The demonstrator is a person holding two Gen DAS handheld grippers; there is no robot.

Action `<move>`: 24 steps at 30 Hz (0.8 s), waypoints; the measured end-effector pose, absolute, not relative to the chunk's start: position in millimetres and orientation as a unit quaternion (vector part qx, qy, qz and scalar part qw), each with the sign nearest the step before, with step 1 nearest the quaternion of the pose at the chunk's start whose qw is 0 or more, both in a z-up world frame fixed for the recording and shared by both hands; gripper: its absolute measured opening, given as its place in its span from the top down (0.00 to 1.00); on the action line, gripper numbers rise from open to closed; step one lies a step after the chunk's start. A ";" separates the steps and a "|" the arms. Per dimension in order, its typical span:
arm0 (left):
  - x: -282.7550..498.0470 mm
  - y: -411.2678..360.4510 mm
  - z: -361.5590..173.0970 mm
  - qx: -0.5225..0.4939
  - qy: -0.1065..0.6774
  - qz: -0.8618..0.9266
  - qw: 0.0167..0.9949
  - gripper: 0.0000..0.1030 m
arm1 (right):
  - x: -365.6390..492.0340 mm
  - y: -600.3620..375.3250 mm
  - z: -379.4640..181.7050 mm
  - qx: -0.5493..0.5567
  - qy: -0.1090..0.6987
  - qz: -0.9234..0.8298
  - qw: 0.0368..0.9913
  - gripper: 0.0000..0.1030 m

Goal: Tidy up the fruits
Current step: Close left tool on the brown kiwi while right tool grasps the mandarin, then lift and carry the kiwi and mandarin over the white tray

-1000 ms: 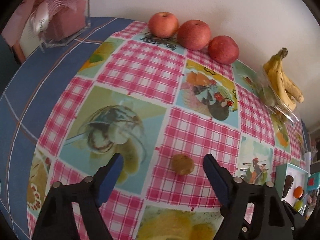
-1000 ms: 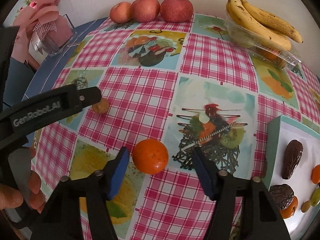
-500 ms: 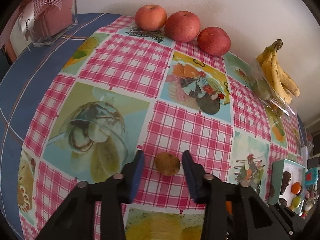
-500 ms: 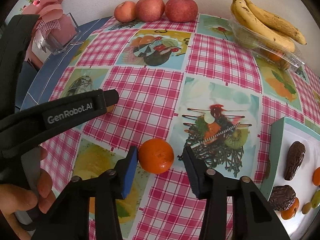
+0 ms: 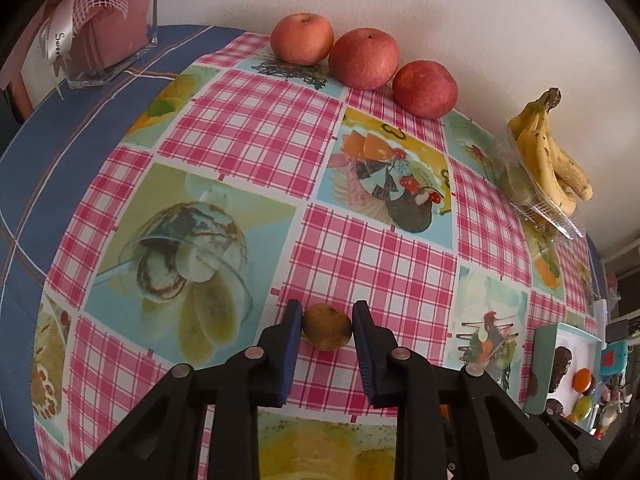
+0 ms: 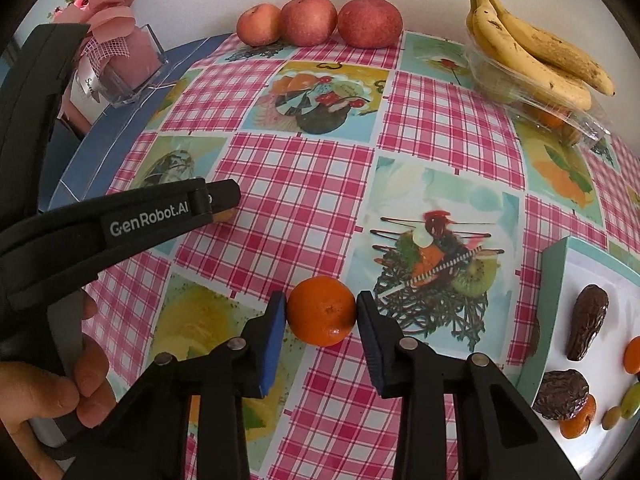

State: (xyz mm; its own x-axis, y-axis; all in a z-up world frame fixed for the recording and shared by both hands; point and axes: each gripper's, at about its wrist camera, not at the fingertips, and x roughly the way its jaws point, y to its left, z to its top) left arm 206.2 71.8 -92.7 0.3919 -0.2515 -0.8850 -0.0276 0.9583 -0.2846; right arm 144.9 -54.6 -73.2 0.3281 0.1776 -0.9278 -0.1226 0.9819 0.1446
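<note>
A small brownish-green fruit (image 5: 327,332), its kind not clear, is clamped between the blue pads of the left hand-held gripper (image 5: 327,330) on the table (image 5: 256,136), which is covered by a pink-checked cloth printed with dessert pictures. The fruit sits on the cloth near the table's front edge. In the right wrist view, a mandarin (image 6: 322,311) is seen between the pads of the right hand-held gripper (image 6: 322,316); the jaws are closing, and both pads appear to touch the mandarin's sides. It too lies on the cloth toward the front edge, with the left hand-held gripper's black body and a hand (image 6: 52,392) visible toward the table's left edge.

Along the far edge, against the white wall, three red apples (image 5: 364,63) are lined up side by side. A bunch of bananas (image 6: 532,44) is laid on top of a clear plastic punnet (image 6: 576,118) at the far right corner. A clear box (image 5: 108,52) tied with pink ribbon stands at the far left corner, on a blue part of the covering. At the right edge, a teal-rimmed white tray (image 6: 554,308) is shown holding dates (image 6: 586,322), small orange fruits and green grapes (image 6: 632,394).
</note>
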 end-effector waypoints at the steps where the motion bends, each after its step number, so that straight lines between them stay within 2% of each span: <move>1: 205.4 72.8 -90.4 -0.127 0.546 -0.068 0.825 0.73 | 144.7 -55.4 -72.2 0.025 0.572 0.092 0.815 0.64; 24: 186.9 58.2 -34.6 -0.078 0.509 -0.061 0.855 0.73 | 139.1 -143.6 -29.8 0.096 0.549 0.008 0.830 0.64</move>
State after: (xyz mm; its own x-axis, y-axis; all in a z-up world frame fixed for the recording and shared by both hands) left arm 186.9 58.2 -34.6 0.4749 -0.1829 -0.8608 0.0244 0.9805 -0.1948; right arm 139.1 -143.6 -29.8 0.3979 0.1184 -0.9098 0.0931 0.9813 0.1685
